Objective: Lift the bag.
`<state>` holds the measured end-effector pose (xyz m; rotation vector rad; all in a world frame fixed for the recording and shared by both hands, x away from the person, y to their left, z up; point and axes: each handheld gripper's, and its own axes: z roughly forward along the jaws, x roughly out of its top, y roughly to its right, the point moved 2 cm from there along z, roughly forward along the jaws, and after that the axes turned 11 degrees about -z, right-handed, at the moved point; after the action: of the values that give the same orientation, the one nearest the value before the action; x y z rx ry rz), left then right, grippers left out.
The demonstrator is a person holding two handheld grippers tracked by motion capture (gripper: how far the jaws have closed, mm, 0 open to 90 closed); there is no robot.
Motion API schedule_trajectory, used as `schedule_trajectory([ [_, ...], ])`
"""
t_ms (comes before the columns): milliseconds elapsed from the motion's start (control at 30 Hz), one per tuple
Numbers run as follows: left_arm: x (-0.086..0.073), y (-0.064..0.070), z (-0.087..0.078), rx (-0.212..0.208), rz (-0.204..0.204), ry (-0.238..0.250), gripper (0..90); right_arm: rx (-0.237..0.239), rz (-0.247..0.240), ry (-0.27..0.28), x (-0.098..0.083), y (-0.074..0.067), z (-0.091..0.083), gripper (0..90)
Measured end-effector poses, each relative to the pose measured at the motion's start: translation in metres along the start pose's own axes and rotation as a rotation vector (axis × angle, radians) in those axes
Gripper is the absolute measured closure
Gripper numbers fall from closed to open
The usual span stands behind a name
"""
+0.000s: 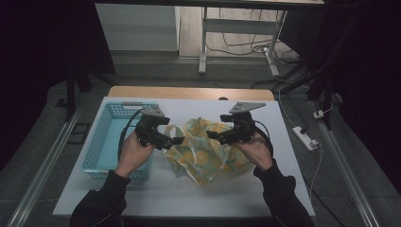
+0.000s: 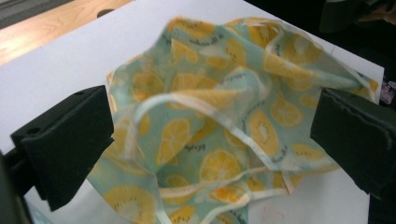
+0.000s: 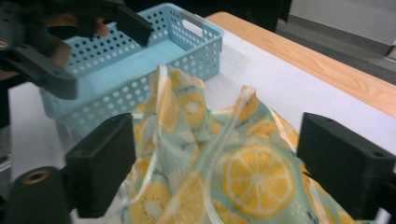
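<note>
A crumpled cloth (image 1: 204, 150) printed with orange slices on pale green lies bunched in the middle of the white tabletop (image 1: 179, 194), with pale cream ribbon-like straps looping across its folds. Just to its left stands a light blue plastic basket (image 1: 101, 137) with perforated walls, close beside the cloth's left edge.

The person's two hands come in from the near side, one on each side of the cloth. The left claw (image 1: 176, 140) points inward at the cloth's left edge, and the left gripper view shows its two black jaws spread wide — the cloth (image 2: 219, 126) sits in the gap between them, but neither pad presses on it. The right claw (image 1: 213, 136) faces it from the other side at the cloth's upper right part; in the right gripper view its jaws also stand wide apart, with the cloth (image 3: 224, 172) heaped between and beyond them and nothing gripped. That same view shows the basket (image 3: 140, 70) behind the cloth and the left claw (image 3: 100, 49) above the basket's near wall.
</note>
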<state>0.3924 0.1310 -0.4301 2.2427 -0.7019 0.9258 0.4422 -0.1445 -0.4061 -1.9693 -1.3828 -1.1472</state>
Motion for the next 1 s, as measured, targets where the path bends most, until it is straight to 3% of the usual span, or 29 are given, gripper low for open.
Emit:
schedule_trajectory([
  [167,-0.014,0.002,0.000,-0.009,0.001,0.036,0.0,-0.015,-0.002,-0.011,-0.006,0.000,-0.001,2.6],
  [233,-0.017,0.002,0.001,0.005,0.006,0.016,0.0,-0.023,-0.006,-0.006,-0.008,-0.001,-0.002,0.7],
  [433,-0.030,0.004,0.000,0.018,0.005,0.033,0.0,-0.060,-0.025,-0.013,-0.017,-0.005,-0.007,0.0],
  [733,-0.043,0.005,-0.007,0.011,-0.024,0.049,0.0,-0.073,-0.033,-0.028,-0.029,-0.007,-0.014,0.0],
  [1000,-0.054,0.011,-0.015,0.024,-0.026,0.029,0.0,-0.063,-0.027,-0.028,-0.033,-0.012,-0.021,0.0],
])
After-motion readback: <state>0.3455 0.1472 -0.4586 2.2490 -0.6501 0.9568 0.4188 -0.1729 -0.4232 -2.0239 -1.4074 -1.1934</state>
